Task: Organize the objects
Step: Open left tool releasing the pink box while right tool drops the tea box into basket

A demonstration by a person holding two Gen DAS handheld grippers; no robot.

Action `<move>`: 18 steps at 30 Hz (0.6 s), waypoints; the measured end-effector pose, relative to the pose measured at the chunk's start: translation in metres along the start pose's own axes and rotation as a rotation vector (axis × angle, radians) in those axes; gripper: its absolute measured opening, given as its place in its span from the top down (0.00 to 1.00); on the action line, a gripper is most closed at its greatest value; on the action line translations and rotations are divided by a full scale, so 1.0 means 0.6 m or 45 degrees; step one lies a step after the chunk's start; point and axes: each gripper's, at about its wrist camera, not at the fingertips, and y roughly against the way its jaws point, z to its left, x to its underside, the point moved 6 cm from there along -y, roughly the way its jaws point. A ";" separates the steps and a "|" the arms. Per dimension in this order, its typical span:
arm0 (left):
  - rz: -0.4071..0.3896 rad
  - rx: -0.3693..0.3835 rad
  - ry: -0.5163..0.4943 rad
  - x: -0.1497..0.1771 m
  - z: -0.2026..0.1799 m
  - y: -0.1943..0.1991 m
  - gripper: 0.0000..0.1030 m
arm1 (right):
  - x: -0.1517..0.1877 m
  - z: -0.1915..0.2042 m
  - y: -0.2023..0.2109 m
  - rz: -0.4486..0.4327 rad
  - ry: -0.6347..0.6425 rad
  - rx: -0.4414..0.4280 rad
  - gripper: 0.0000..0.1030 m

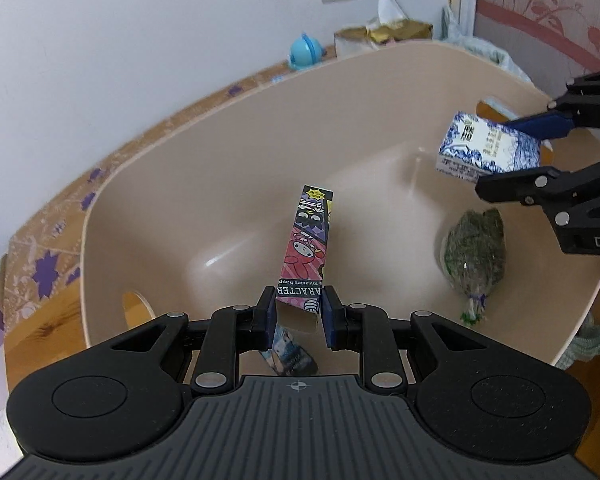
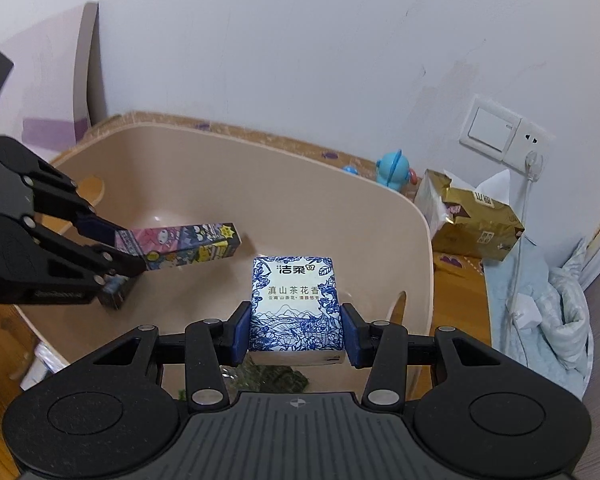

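placing step: left gripper (image 1: 298, 316) grasps carton (image 1: 306, 252), right gripper (image 2: 296, 334) grasps tissue pack (image 2: 294, 304), both mid-frame over tub (image 1: 220, 128); next, lower and release.

**Hidden and cut off**

In the left wrist view, a small printed packet (image 1: 290, 354) on the basin (image 1: 228, 152) floor lies mostly behind the left gripper (image 1: 298, 316), its print unreadable. The right gripper (image 1: 512, 152) runs off the right edge. In the right wrist view, a dark green bundle (image 2: 268, 378) shows only as a sliver under the tissue pack (image 2: 296, 308), and a dark box (image 2: 114, 294) hides behind the other gripper's fingers (image 2: 120, 266)
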 end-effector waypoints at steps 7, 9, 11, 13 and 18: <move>0.071 -0.009 0.023 -0.001 0.002 -0.006 0.76 | 0.003 -0.001 -0.004 0.040 0.040 0.021 0.58; 0.084 -0.020 0.023 -0.003 0.001 -0.007 0.69 | 0.004 -0.002 -0.006 0.049 0.054 0.022 0.56; 0.059 -0.030 0.030 -0.006 0.002 -0.001 0.51 | 0.003 -0.004 -0.005 0.048 0.051 0.025 0.49; 0.003 -0.052 0.021 -0.011 0.003 0.010 0.30 | 0.004 -0.007 0.000 0.034 0.031 0.004 0.45; -0.027 -0.094 0.030 -0.017 0.006 0.021 0.20 | 0.003 -0.006 0.023 -0.016 0.004 0.003 0.23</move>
